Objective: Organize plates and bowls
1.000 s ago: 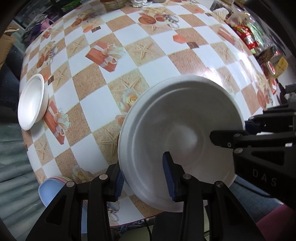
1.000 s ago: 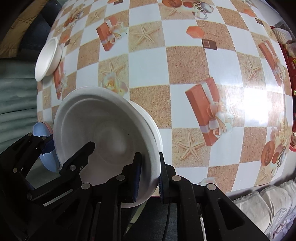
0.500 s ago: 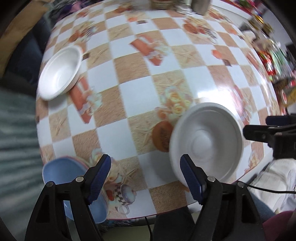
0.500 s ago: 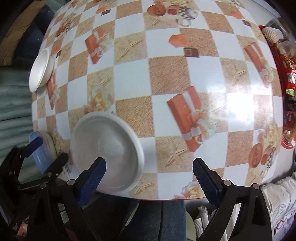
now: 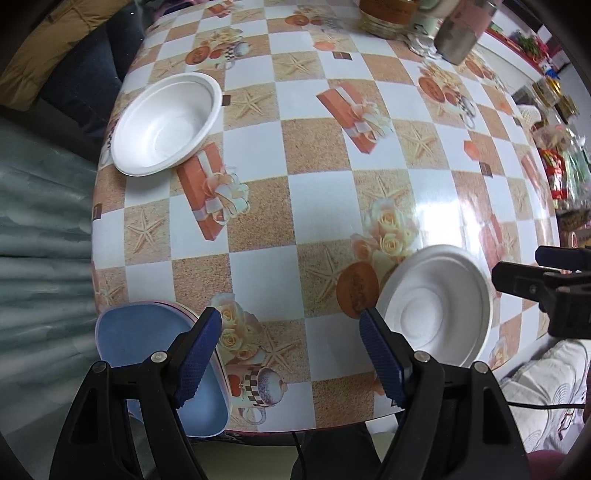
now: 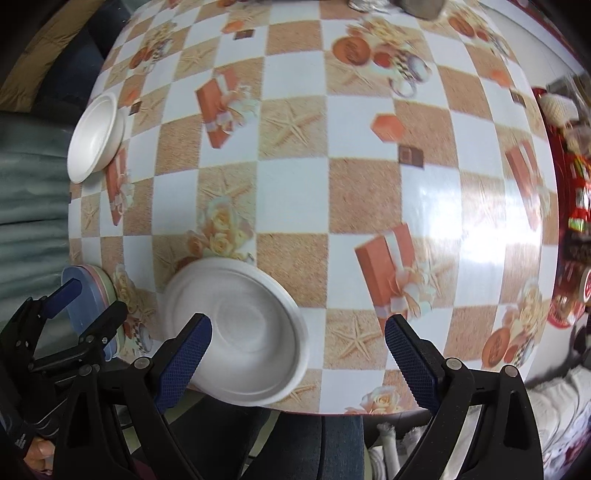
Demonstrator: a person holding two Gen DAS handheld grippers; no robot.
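Note:
A white plate (image 5: 436,308) lies on the patterned table near its front edge; it also shows in the right wrist view (image 6: 240,336). A white bowl (image 5: 166,123) sits at the far left edge, seen also in the right wrist view (image 6: 96,138). A stack of blue and pink bowls (image 5: 155,365) stands at the front left corner, seen also in the right wrist view (image 6: 92,306). My left gripper (image 5: 291,354) is open and empty, above the table between the stack and the plate. My right gripper (image 6: 297,356) is open and empty, just right of the plate.
The table (image 5: 325,206) has a glossy checked cloth. Jars and a metal cup (image 5: 461,33) stand at the far side. Snack packets (image 5: 554,173) lie along the right edge, also in the right wrist view (image 6: 576,192). A grey curtain hangs at the left.
Both grippers let go of the white plate and opened wide. The plate now lies on the table. Both grippers pulled back and up from it.

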